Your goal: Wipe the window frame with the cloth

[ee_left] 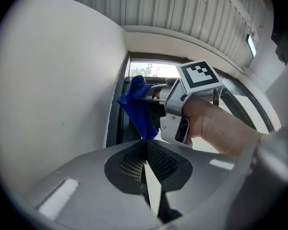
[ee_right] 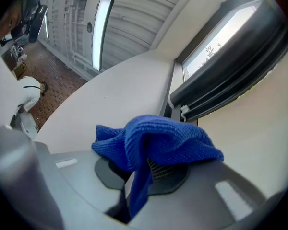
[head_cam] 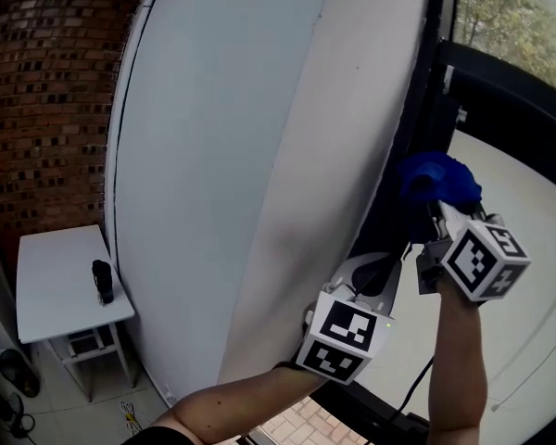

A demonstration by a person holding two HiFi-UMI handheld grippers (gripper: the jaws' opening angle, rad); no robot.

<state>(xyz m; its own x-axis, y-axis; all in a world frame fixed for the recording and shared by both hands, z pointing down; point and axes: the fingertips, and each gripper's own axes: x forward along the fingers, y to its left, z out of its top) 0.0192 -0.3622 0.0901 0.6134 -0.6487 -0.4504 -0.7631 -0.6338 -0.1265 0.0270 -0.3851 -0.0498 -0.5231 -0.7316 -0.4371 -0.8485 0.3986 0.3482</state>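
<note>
The blue cloth [head_cam: 437, 178] is bunched against the black window frame [head_cam: 415, 137], where it meets the white wall. My right gripper [head_cam: 435, 209] is shut on the cloth, which drapes over its jaws [ee_right: 156, 143] in the right gripper view. The frame's dark rails [ee_right: 225, 87] run up and to the right beyond the cloth. My left gripper [head_cam: 382, 269] is just below and left of the right one, its jaws closed together with nothing between them [ee_left: 146, 145]. From the left gripper view the cloth [ee_left: 137, 107] hangs beside the dark frame [ee_left: 114, 123].
A broad white wall panel [head_cam: 259, 156] fills the middle, with a brick wall [head_cam: 37, 100] behind on the left. A small white table [head_cam: 60, 286] bearing a black object [head_cam: 102, 282] stands low at the left. A black cable [head_cam: 413, 389] hangs below the grippers.
</note>
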